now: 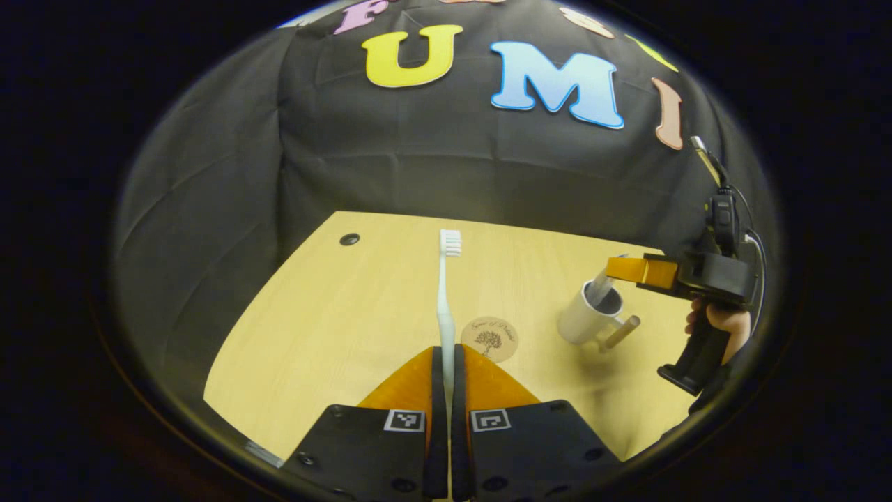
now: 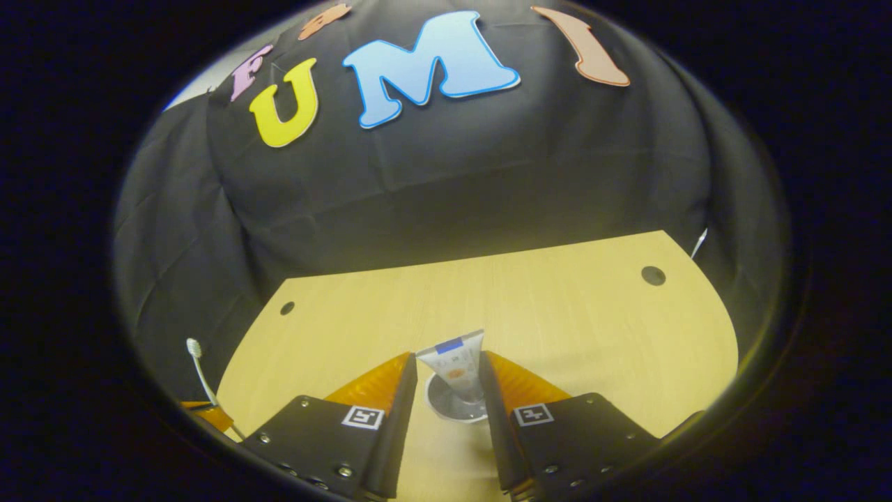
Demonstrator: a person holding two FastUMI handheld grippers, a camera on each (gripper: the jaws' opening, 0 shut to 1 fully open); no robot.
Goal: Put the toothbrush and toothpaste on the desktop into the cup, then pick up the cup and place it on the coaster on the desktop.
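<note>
Toothbrush [image 1: 443,307] pinched in left tool [image 1: 446,359]; toothpaste [image 2: 456,366] between right tool's [image 2: 448,380] fingers.

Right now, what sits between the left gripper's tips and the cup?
The coaster lies flat on the desk, between the left gripper, shut on the toothbrush, and the cup. This shows in the left gripper view.

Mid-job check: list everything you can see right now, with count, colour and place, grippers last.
White plastic toothbrush: 1, white, clamped in the left gripper, head up.
Toothpaste tube: 1, white with a blue band, between the right gripper's fingers, lower end in the cup.
White cup with handle: 1, white, on the table's right side.
Round wooden coaster: 1, tan, bare, left of the cup.
Light wooden table: 1, pale yellow.
Left gripper: orange fingers, shut on the toothbrush.
Right gripper: orange fingers, above the cup.
Hand: 1, on the right gripper's handle.
</note>
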